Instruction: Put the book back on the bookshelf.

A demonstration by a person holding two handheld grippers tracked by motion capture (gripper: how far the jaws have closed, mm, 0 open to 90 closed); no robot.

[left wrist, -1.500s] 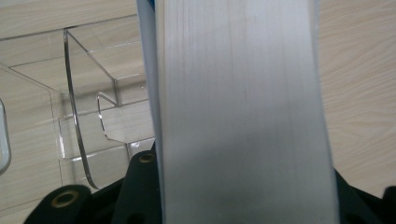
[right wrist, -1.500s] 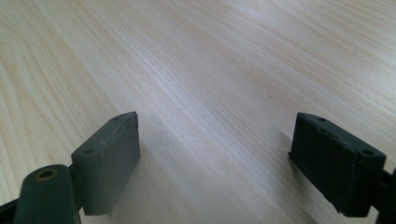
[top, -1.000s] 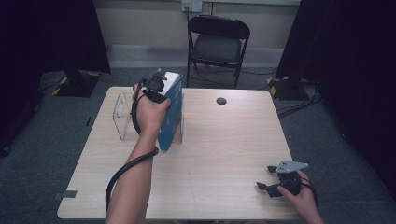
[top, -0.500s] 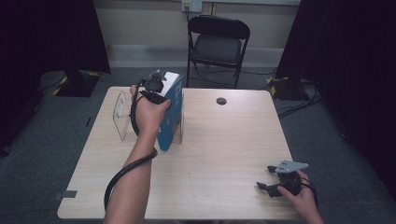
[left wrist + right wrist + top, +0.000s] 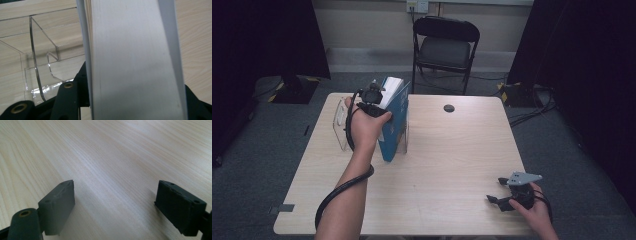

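Book: thick blue-covered hardback (image 5: 395, 116) is standing upright in the clear acrylic holder (image 5: 341, 125).
Left gripper (image 5: 379, 100): jaws have just been opening, straddling its top edge.
Right gripper (image 5: 502, 196): resting open, empty.
Handling: stiff, heavy, likely tipping; clamping the spine looks best.

High cam overhead, gripper cams close, table (image 5: 452, 165) shared

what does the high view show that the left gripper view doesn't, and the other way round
High view: the book's blue cover, a folding chair, the right tongs open near the table edge. Left gripper view: the book's white page edge between the left tongs, whose jaws have just been opening. Both: book, clear stand, wooden table.
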